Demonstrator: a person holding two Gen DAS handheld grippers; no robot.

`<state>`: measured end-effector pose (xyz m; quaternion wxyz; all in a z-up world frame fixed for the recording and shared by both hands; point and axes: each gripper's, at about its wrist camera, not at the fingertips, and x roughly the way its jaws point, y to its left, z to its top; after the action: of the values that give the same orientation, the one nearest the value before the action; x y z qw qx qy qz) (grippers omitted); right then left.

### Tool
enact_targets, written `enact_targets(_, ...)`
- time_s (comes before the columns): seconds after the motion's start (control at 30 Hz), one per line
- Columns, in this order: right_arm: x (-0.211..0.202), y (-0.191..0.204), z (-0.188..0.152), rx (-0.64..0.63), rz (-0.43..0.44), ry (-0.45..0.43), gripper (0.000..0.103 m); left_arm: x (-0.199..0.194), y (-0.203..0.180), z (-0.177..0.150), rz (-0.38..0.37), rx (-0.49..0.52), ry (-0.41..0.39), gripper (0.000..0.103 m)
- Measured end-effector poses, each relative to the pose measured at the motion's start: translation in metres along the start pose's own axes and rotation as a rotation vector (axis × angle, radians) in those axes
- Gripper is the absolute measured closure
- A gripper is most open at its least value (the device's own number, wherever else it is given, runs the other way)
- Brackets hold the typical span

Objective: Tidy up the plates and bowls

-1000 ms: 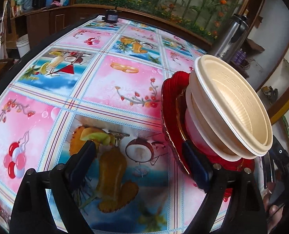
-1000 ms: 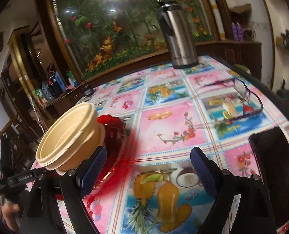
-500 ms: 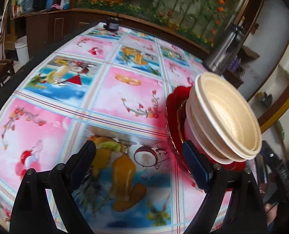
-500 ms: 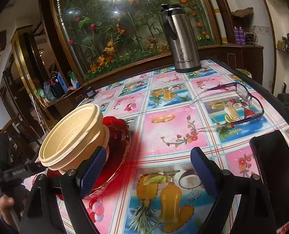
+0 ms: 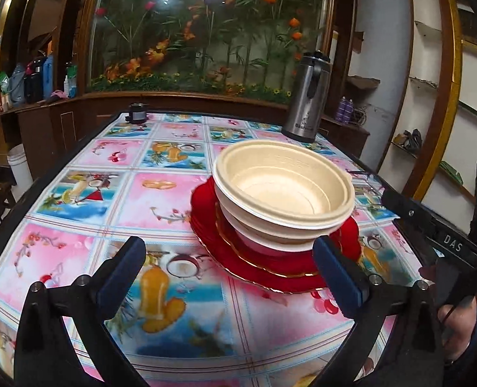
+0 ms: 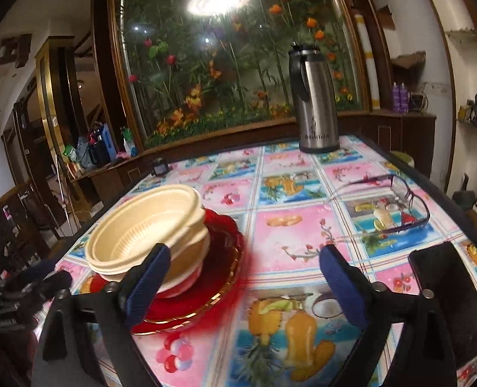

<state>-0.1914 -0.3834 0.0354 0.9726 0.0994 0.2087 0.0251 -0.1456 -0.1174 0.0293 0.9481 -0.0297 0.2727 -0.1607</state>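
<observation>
A stack of cream bowls (image 5: 283, 193) sits on red plates (image 5: 270, 267) with gold rims on the patterned table. In the right wrist view the bowls (image 6: 148, 229) and the red plates (image 6: 212, 277) lie at the left. My left gripper (image 5: 228, 274) is open and empty, just in front of the stack, its right finger by the plate's near rim. My right gripper (image 6: 245, 280) is open and empty, to the right of the stack, its left finger in front of the bowls.
A steel thermos (image 6: 314, 100) stands at the table's far edge. Glasses (image 6: 393, 206) and a dark phone (image 6: 448, 296) lie at the right. A small black object (image 5: 137, 113) sits at the far left corner. The table edge (image 5: 29, 190) runs along the left.
The left view has levelled out from a tilt, and the stack now looks upright. Both grippers have drawn back a little from the stack. Both stay open.
</observation>
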Motion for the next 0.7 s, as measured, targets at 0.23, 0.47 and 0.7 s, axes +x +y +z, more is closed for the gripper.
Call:
enact_targets(0.23,-0.002,0.022,0.001,-0.080,-0.017,-0.033,0.003,0.008,-0.003,-0.001,0.055,0.008,0.031,0.000)
enact_targets(0.47,0.000,0.026,0.002,-0.096,-0.041,-0.031,0.003,0.005,-0.003,0.000,0.081,-0.010,-0.001,0.000)
enact_targets(0.7,0.000,0.027,0.002,-0.096,-0.054,-0.033,0.003,0.000,-0.020,0.004,0.172,0.041,-0.076,0.000)
